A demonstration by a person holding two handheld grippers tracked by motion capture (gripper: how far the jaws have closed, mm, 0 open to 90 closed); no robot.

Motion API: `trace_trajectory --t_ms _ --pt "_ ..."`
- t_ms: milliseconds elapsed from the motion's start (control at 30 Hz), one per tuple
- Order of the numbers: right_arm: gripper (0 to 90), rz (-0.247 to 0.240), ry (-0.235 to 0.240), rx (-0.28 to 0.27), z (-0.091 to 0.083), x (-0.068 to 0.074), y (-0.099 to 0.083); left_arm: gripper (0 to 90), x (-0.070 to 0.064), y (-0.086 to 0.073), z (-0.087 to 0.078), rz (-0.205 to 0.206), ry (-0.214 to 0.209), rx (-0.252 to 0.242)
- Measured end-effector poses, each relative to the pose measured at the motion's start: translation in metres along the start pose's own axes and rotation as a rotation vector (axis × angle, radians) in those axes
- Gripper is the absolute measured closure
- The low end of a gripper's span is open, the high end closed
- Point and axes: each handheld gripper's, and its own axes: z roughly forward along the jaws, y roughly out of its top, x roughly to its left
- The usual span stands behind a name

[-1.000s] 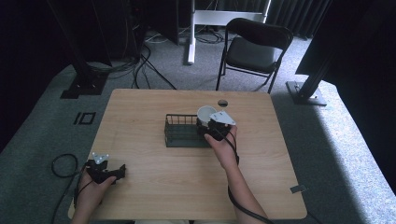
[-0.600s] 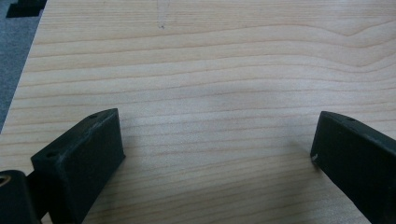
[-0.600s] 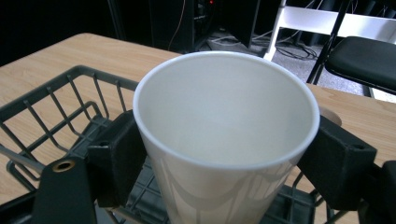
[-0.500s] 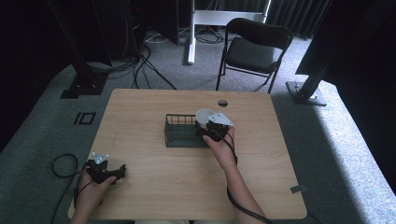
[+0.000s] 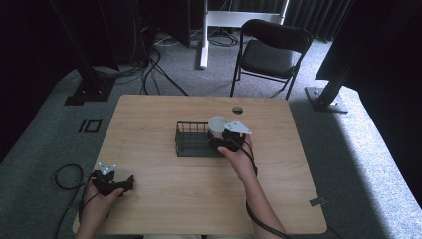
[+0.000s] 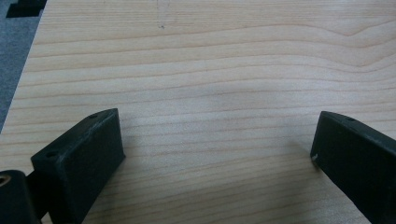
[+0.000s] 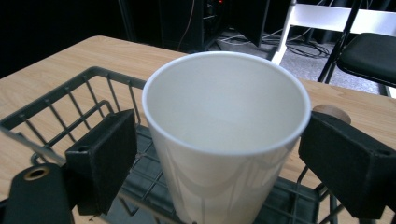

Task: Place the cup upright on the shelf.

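Paper cup (image 7: 229, 140), white, empty, upright, standing at the right-hand end of the wire basket (image 5: 191, 142); in the right gripper view its base sits inside the basket walls (image 7: 70, 109), on or just above the wire floor, contact hidden. Right tool (image 7: 224, 172) brackets the cup low on its wall, jaws spread to either side with a gap showing between each pad and the paper; so not pinching, cup stands on its own. Judgement: jaws held wide to clear the wider rim, and level with the cup so it is not tipped. Basket sits near the middle of the worktop (image 5: 164, 199), long side facing the person, which leaves the right hand (image 5: 240, 158) a straight reach. Small round wooden piece (image 7: 330, 112) just behind the cup on the worktop; identity unclear. Left tool (image 5: 110, 181) parked at the near left corner, jaws spread over bare wood (image 6: 210, 84), holding nothing, well apart from the basket; judged idle and kept out of the way
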Motion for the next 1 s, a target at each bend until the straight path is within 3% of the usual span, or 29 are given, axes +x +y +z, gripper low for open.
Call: trace_trajectory --t_ms 233,467,1000 --pt "11.5 -0.029 0.009 -0.007 -0.013 -0.005 -0.003 2.8 0.000 0.000 0.000 0.000 0.000 0.000" --pt "11.5 -0.009 0.008 -0.011 -0.024 -0.013 -0.011 2.8 0.000 0.000 0.000 0.000 0.000 0.000" --pt "11.5 -0.015 0.011 -0.015 -0.049 -0.028 -0.031 2.8 0.000 0.000 0.000 0.000 0.001 0.001"
